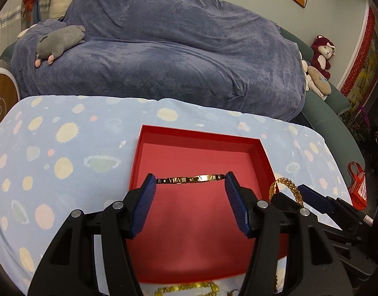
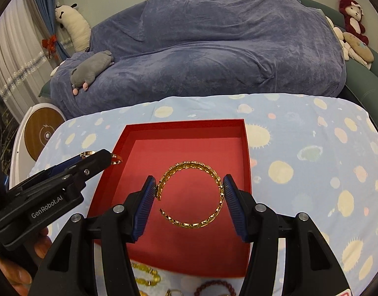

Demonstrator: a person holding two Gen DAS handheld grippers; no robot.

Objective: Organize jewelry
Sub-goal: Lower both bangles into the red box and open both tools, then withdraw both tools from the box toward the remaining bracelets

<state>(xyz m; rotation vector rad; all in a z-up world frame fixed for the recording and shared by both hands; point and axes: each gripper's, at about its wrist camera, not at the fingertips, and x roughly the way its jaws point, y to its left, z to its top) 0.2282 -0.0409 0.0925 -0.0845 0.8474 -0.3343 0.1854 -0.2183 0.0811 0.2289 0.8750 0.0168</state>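
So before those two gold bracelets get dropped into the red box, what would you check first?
1. Left gripper grips the Roman-numeral bangle at both ends: ok.
2. Right gripper holds the open chain-link cuff across its width: ok.
3. Both bracelets hang over the red box: ok.
4. Floor of the box bare for them: ok.
5. The two grippers stay clear of each other: ok, they sit close but apart.
6. Height above the box floor: cannot tell.
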